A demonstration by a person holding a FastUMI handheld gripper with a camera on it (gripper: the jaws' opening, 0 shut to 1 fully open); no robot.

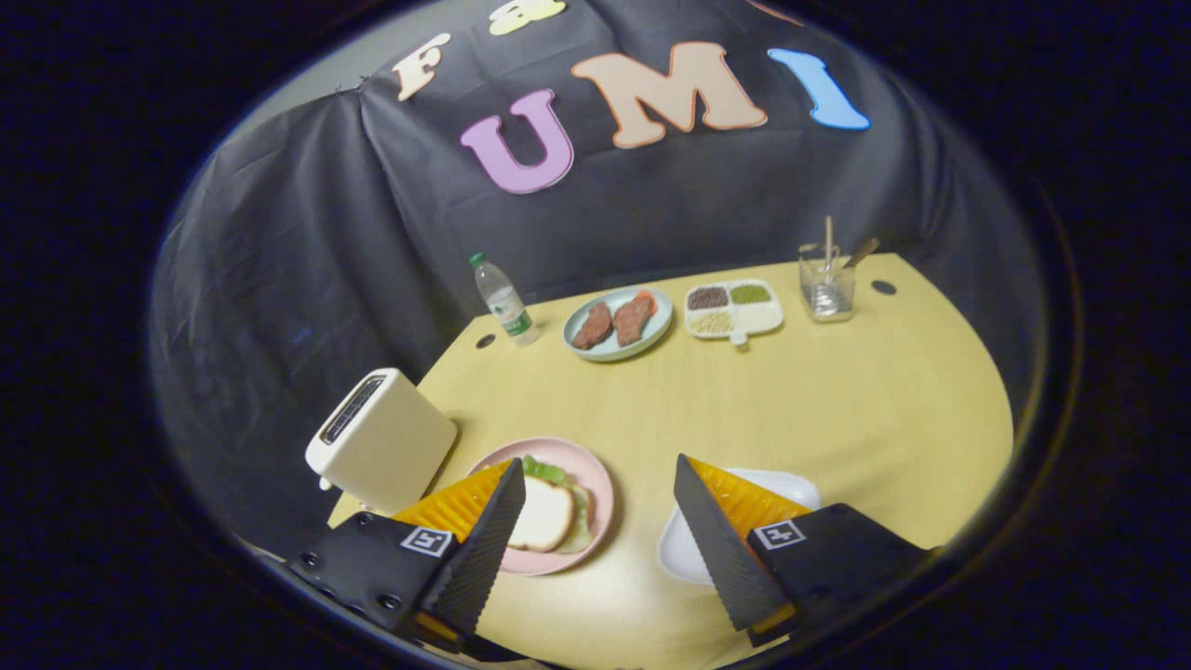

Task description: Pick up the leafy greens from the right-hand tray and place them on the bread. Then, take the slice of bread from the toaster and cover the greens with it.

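My gripper [595, 507] hangs open above the yellow table with nothing between its fingers. Just beyond the left finger [484, 549] sits a pink plate [595, 475]. On it a slice of bread [542, 514] lies on top of leafy greens [544, 470], whose green edge sticks out at the back and the right side. A cream toaster [381, 439] stands to the left of the plate, its top slot dark. A white tray [791, 486] lies behind the right finger [716, 540], partly hidden by it.
At the table's far side stand a water bottle [502, 300], a blue plate [651, 335] with two pieces of meat, a white divided dish [763, 321] with grains, and a glass [826, 284] holding utensils. Two dark holes mark the tabletop.
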